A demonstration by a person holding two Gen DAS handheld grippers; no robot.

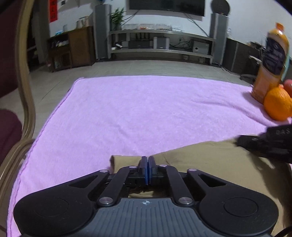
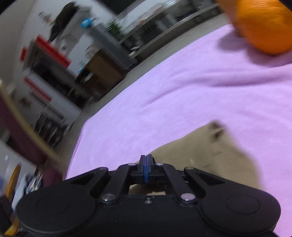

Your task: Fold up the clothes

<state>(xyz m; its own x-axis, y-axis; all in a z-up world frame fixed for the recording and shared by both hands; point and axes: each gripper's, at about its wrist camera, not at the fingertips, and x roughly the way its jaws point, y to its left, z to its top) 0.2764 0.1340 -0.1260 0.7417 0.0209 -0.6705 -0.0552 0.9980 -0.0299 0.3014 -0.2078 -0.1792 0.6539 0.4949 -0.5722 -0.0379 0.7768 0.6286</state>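
Two tools, left (image 1: 147,160) and right (image 2: 146,158), both pinched together over one tan garment (image 1: 219,160), near one orange (image 1: 278,104).

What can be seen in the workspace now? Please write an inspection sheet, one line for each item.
Surface: pink towel spread flat, a few soft wrinkles.
Job's things: khaki garment lies at the near edge, partly folded.
Clutter: orange and juice bottle stand on the far right of the towel.
Grippers: left gripper is shut, with a thin slit between its pads, at the garment's edge; whether it pinches cloth cannot be told. Right gripper is shut, over the garment.
Cables: loose wires hang below the wall screen.
Surroundings: chair frame at left, shelf unit with speakers behind.
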